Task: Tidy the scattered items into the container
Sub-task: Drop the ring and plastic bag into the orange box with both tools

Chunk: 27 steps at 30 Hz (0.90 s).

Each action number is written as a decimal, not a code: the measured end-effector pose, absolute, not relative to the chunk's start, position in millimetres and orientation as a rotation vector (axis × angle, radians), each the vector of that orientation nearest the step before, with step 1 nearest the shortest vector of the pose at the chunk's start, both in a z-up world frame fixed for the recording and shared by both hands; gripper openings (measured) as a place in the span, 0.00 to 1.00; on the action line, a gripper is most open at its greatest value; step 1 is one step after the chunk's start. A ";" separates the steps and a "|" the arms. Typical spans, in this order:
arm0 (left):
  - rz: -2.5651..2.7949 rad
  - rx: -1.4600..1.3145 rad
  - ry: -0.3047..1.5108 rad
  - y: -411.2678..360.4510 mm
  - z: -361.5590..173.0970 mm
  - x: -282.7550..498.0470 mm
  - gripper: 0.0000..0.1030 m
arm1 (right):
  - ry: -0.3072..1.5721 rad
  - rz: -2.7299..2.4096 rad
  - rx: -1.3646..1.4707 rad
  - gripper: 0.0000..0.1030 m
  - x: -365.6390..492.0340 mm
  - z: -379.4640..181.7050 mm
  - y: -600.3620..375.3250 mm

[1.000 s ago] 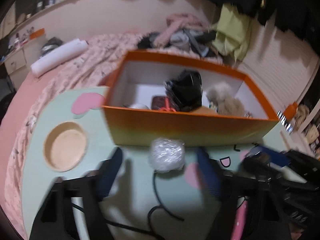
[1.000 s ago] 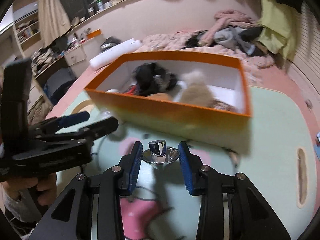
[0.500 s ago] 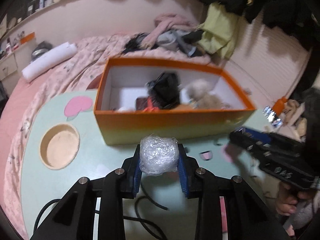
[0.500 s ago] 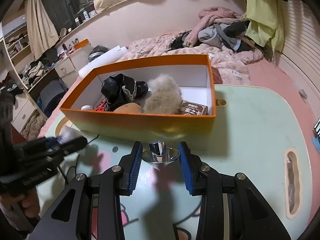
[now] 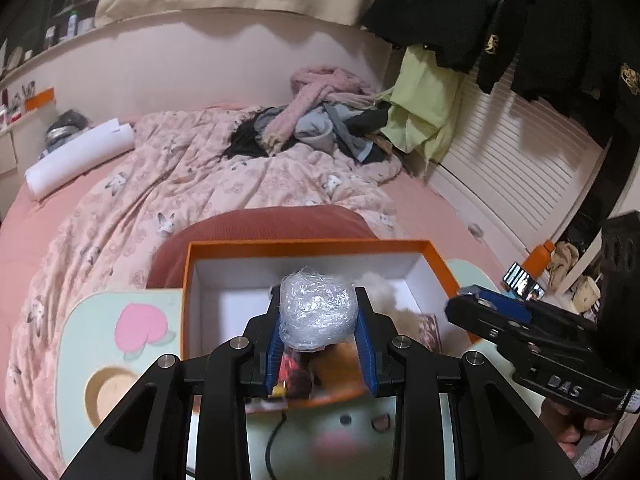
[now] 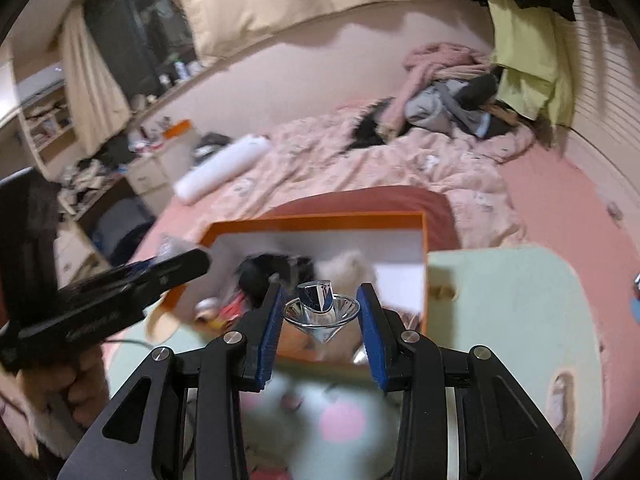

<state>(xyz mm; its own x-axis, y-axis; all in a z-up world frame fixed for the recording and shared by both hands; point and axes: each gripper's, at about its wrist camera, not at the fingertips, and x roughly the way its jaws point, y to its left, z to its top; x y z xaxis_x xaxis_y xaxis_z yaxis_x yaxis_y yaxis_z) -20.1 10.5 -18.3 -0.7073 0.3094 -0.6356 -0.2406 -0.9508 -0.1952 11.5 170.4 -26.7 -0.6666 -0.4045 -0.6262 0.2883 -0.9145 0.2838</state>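
The left gripper (image 5: 318, 334) pinches a crinkled ball of clear plastic wrap (image 5: 318, 314); the right gripper (image 6: 322, 322) pinches a shiny silver cone-shaped metal top (image 6: 320, 310). A second ago both sat low on the mint-green table (image 6: 512, 320); now each hangs over the orange cardboard box (image 5: 308, 246), at twelve o'clock.

2 hand-held grippers, left (image 5: 318, 336) and right (image 6: 320, 320); 1 orange box (image 5: 438, 258); 1 plastic-wrap ball (image 5: 318, 312); 1 silver top (image 6: 320, 312).
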 end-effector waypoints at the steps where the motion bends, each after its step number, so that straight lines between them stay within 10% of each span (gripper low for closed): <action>1: 2.656 -1.018 -0.138 11.1 -19.2 -25.4 0.29 | -0.219 -2.561 1.028 0.37 4.4 -28.0 168.7; 6: 2.643 -1.066 -0.130 16.6 -26.0 -45.9 0.30 | -0.211 -2.547 1.080 0.38 -24.4 -33.1 159.6; 10: 2.656 -1.096 -0.132 19.0 -33.4 -54.0 0.68 | -0.216 -2.539 1.096 0.38 -30.6 -40.2 159.4; 27: 2.720 -1.071 -0.194 -0.1 -21.3 -13.6 0.79 | -0.182 -2.664 1.088 0.52 -12.1 -31.4 166.1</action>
